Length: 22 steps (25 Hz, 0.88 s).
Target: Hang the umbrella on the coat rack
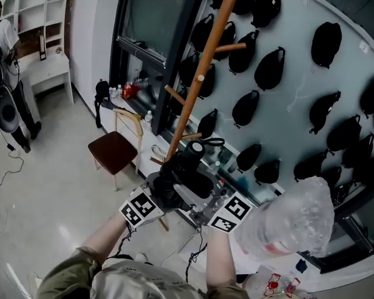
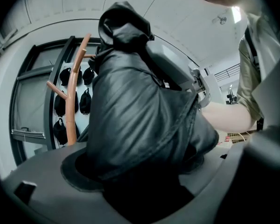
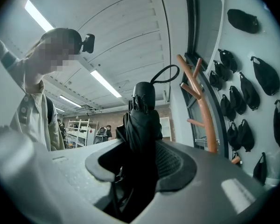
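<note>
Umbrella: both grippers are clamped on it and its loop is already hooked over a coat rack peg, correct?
No. The left gripper and right gripper both clamp the umbrella, but its loop is not hooked: the right gripper view shows it free in air, short of the coat rack.

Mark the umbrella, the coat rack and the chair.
umbrella [image 3: 140, 120]: right gripper view, on its folded fabric.
coat rack [image 1: 193, 98]: head view, on the main pole.
chair [image 1: 112, 151]: head view, on the brown seat.

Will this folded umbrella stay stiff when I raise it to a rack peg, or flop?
Likely stiff lengthwise: the umbrella stands upright out of the right tongs. Its fabric looks loose and wrinkled, so probably squashy. The thin loop arcs open unsupported, so probably springy.
</note>
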### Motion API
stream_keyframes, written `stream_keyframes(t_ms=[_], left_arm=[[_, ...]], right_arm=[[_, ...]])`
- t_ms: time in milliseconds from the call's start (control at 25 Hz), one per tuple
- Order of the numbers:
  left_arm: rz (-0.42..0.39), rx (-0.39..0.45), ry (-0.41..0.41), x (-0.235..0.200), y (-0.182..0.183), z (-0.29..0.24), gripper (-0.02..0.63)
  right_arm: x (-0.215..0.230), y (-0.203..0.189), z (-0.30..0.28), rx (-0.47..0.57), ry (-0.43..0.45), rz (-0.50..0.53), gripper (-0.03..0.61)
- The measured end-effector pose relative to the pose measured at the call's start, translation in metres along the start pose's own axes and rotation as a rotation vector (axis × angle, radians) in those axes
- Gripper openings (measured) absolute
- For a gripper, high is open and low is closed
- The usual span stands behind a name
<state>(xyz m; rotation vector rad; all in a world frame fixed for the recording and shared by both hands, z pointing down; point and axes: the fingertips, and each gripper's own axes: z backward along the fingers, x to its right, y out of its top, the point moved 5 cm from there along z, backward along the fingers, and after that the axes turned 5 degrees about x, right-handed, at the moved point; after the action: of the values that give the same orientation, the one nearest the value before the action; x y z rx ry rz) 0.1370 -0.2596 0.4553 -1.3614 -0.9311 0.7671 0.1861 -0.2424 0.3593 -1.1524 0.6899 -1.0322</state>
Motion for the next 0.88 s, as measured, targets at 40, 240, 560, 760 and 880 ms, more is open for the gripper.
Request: stream_keyframes(t_ms=[40, 240, 560, 760, 880], left_arm=[[-0.005, 0.007, 0.014, -0.003, 0.001, 0.001, 0.401], [0.005, 0.032, 0.076, -0.023, 0.003, 0.01, 0.434], [0.026, 0.016, 0.129, -0.043, -0.016, 0.036, 0.448], [0.049, -0.011, 0.108, -0.049, -0.035, 0.036, 0.446], [0.04, 0.001, 0.09, -0.053, -0.032, 0.032, 0.446]], right_arm=[[0.003, 0.001, 0.0, 0.008, -0.008, -0.004, 0.189], [0.019, 0.006, -0.003, 0.041, -0.06, -0.015, 0.189], [0.039, 0.019, -0.016, 0.095, -0.14, 0.002, 0.189], [0.049, 0.036, -0.03, 0.122, -0.166, 0.025, 0.189], [0.055, 0.042, -0.041, 0.132, -0.186, 0.033, 0.189]])
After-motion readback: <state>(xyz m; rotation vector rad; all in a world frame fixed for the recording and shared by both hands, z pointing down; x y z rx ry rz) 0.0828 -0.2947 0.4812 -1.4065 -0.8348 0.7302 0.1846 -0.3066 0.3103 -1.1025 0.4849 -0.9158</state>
